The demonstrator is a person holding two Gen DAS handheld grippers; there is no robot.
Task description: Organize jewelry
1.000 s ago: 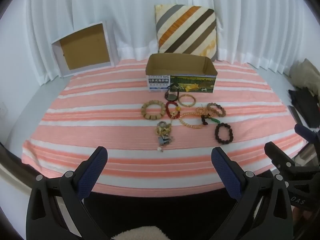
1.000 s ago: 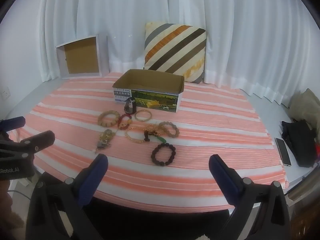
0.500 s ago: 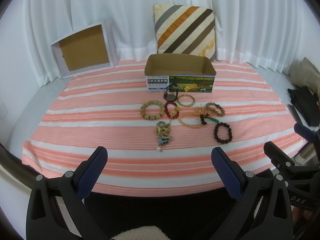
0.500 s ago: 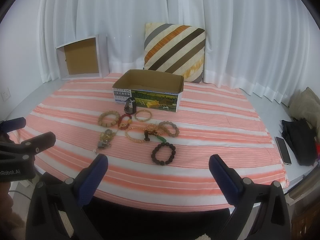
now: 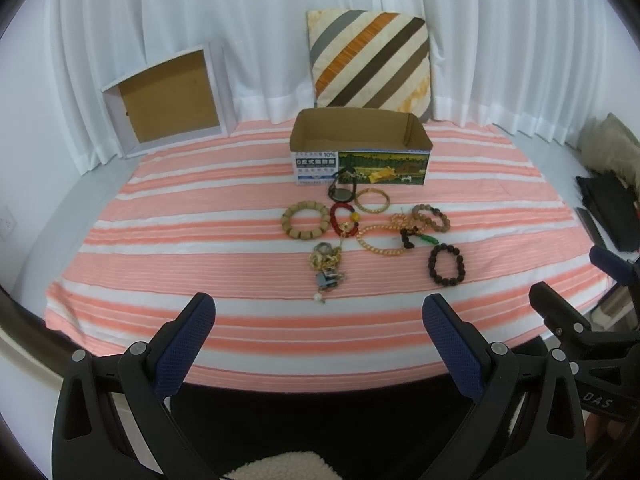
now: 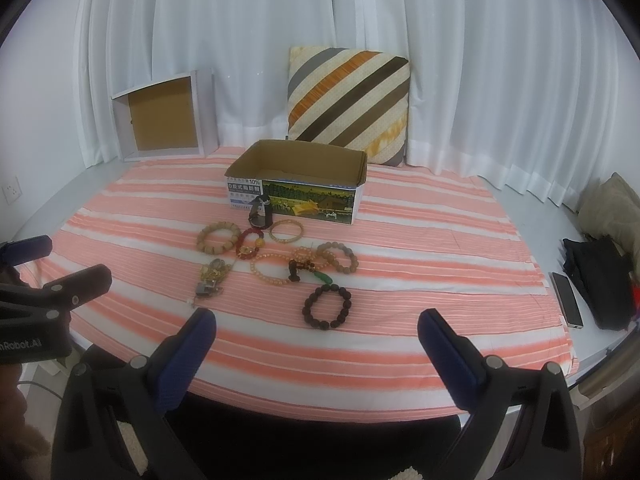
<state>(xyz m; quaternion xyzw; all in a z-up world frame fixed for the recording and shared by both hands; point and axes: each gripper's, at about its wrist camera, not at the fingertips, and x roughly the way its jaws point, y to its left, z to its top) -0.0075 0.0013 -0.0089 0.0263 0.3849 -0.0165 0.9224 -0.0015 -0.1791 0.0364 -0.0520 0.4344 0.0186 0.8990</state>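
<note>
Several bracelets lie on a pink striped cloth (image 5: 200, 248) in front of an open cardboard box (image 5: 360, 148): a dark bead bracelet (image 5: 447, 265), a tan bead bracelet (image 5: 304, 220), a red one (image 5: 344, 220), a gold bangle (image 5: 372, 199) and a gold chain pile (image 5: 326, 260). My left gripper (image 5: 316, 340) is open and empty at the cloth's near edge. My right gripper (image 6: 316, 344) is open and empty, just short of the dark bead bracelet (image 6: 327, 306). The box (image 6: 296, 180) is empty as far as shows.
A striped cushion (image 5: 370, 64) and a white shallow box (image 5: 166, 98) lean on the curtain behind. Black items (image 6: 600, 280) and a phone (image 6: 567, 299) lie right of the cloth. The other gripper shows at each view's side (image 5: 580, 320) (image 6: 48, 292).
Both views have pulled back and tilted up slightly; the jewelry sits a little lower and farther. Both grippers stay open and empty.
</note>
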